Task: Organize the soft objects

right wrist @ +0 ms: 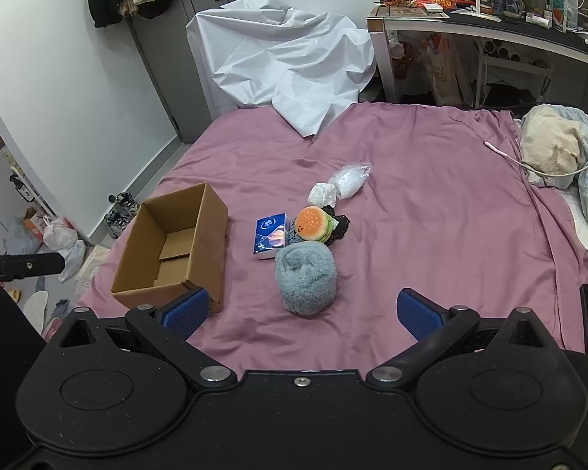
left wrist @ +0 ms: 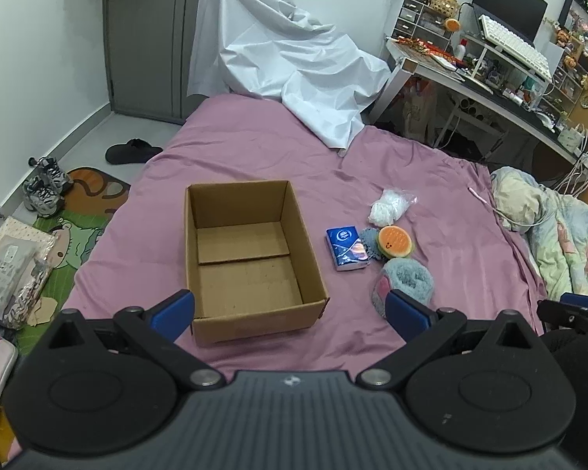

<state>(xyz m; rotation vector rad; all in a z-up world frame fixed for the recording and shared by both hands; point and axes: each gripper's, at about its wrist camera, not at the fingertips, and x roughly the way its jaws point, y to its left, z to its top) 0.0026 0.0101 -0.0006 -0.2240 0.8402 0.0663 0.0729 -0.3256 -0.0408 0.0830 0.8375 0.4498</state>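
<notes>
An open, empty cardboard box (left wrist: 251, 254) (right wrist: 176, 246) stands on the pink bed sheet (left wrist: 254, 145) (right wrist: 431, 203). Right of it lie a blue tissue pack (left wrist: 345, 247) (right wrist: 270, 237), a plush burger (left wrist: 395, 241) (right wrist: 313, 223) on a dark knitted piece (right wrist: 339, 225), a fluffy grey-blue roll (left wrist: 405, 280) (right wrist: 306, 278) and a clear bag of white stuff (left wrist: 388, 205) (right wrist: 343, 184). My left gripper (left wrist: 290, 309) hangs open over the box's near wall. The right gripper (right wrist: 302, 311) is open just short of the fluffy roll, nothing between its fingers.
A crumpled white sheet (left wrist: 290, 62) (right wrist: 286, 58) covers the bed's far end. A cluttered desk (left wrist: 490, 74) (right wrist: 490, 23) stands far right, a rumpled quilt (left wrist: 560, 227) (right wrist: 560, 149) at the right. Shoes (left wrist: 45, 186), a mat and bags lie on the floor at the left.
</notes>
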